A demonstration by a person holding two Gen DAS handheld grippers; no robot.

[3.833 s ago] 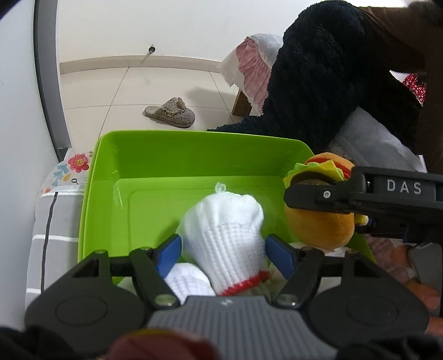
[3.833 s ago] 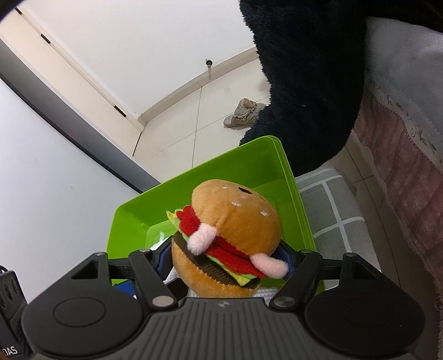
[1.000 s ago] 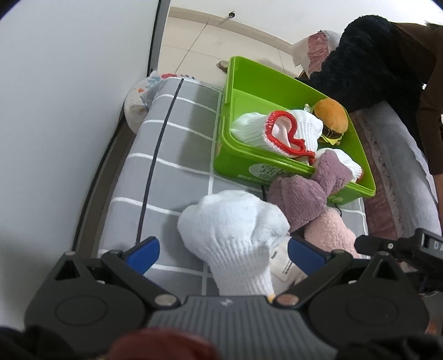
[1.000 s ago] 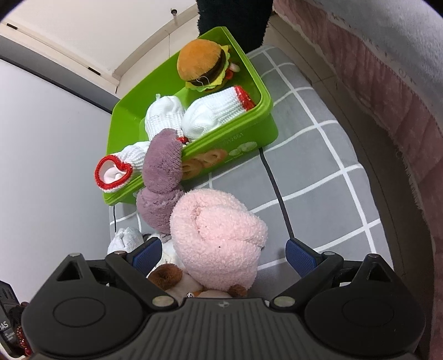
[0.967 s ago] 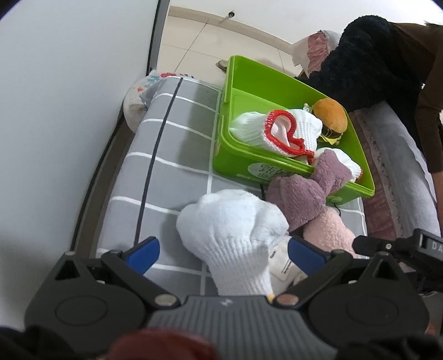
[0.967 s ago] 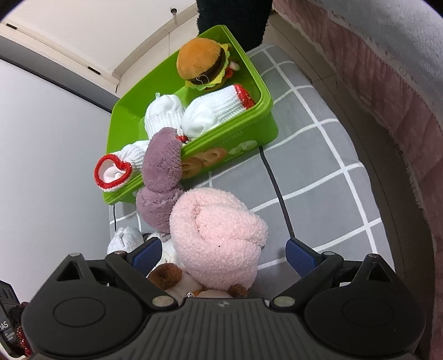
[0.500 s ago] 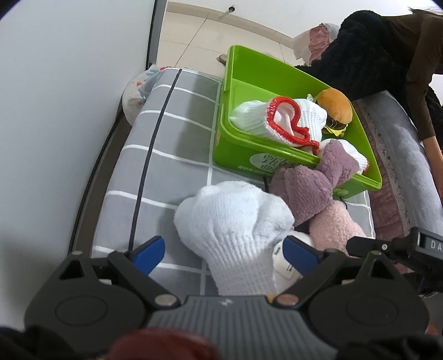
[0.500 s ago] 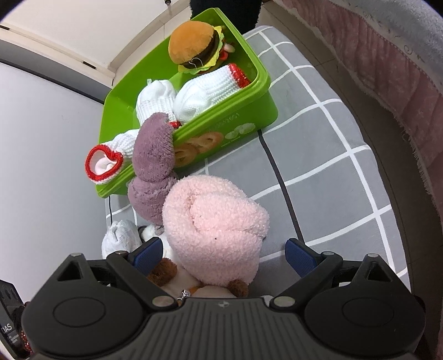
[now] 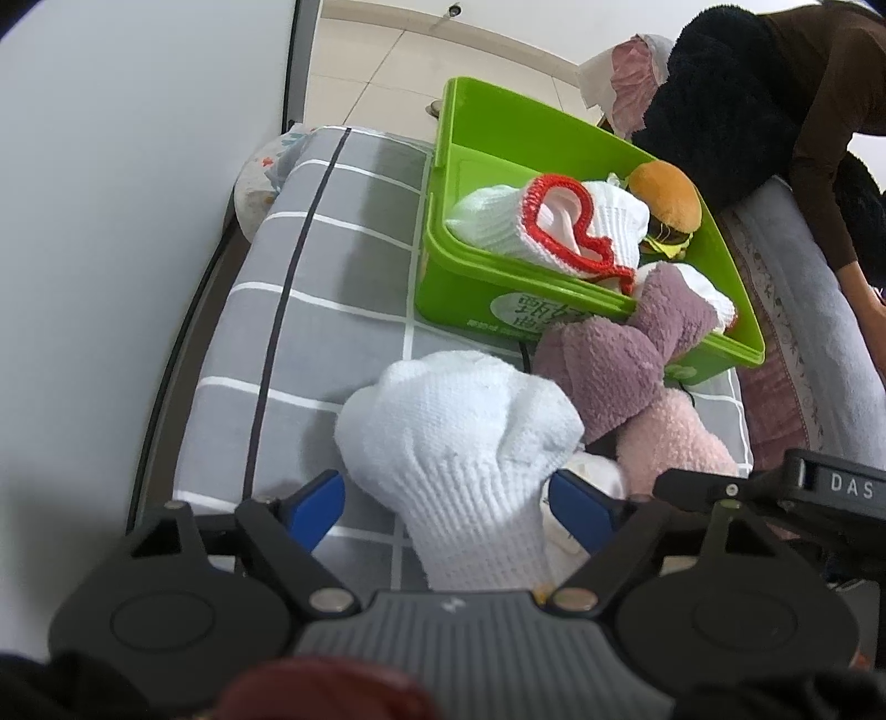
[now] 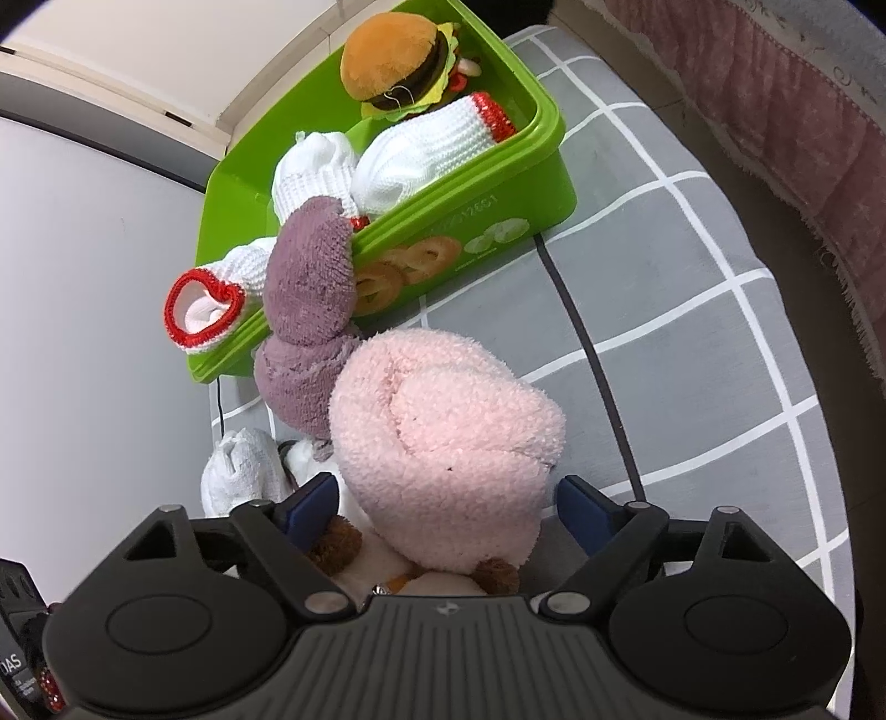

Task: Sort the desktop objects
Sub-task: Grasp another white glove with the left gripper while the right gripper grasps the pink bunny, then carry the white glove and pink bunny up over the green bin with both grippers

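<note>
Left claw: the left gripper (image 9: 448, 501) has its two blue fingers wide apart, one on each side of a white knit glove (image 9: 459, 448). I cannot tell if the fingers touch it.
White glove: it sits right between the left claw's fingers, on the gray checked cushion (image 9: 310, 310).
Right claw: the right gripper (image 10: 446, 507) is wide too, with a fluffy pink sock (image 10: 443, 437) in the gap between its fingers.
Purple sock: the fuzzy purple sock (image 10: 310, 310) is just past the pink one, ahead and a bit left of the right claw. It leans on the box rim.
Green box: the green bin (image 10: 498, 188) is farther ahead of both claws. Inside are a burger toy (image 10: 396, 50) and white gloves with red cuffs (image 10: 432, 149).
</note>
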